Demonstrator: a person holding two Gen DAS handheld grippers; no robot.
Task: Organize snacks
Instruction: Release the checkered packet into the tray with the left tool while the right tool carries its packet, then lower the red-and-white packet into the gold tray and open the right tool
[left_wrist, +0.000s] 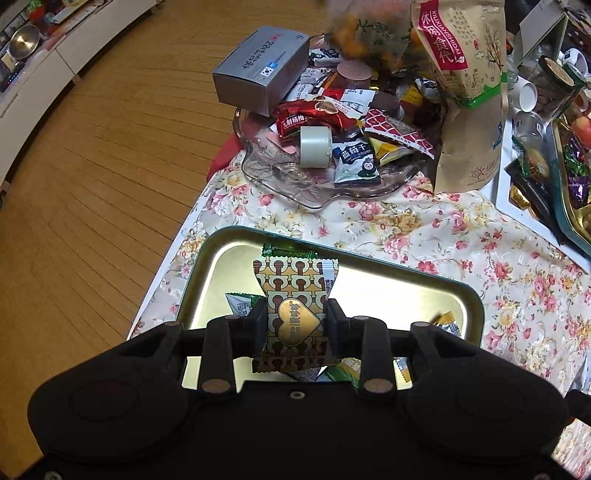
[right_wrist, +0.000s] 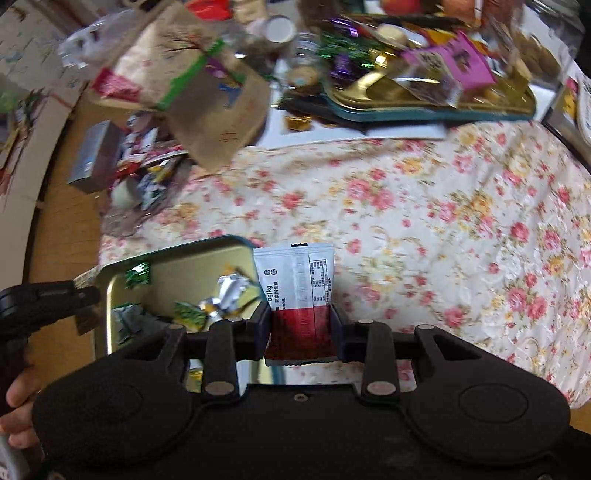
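Left gripper (left_wrist: 295, 325) clamped brown-gold candy (left_wrist: 293, 295) above gold tray (left_wrist: 207, 273); right gripper (right_wrist: 301, 325) pinched red-white sachet (right_wrist: 299, 288) by tray's corner. Mid-sorting, likely; next: release both into tray.

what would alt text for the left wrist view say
The left gripper is shut on a gold-and-brown patterned snack packet above a gold tin tray holding a few wrapped candies. Beyond it, on a floral tablecloth, a glass dish is piled with snack packets.
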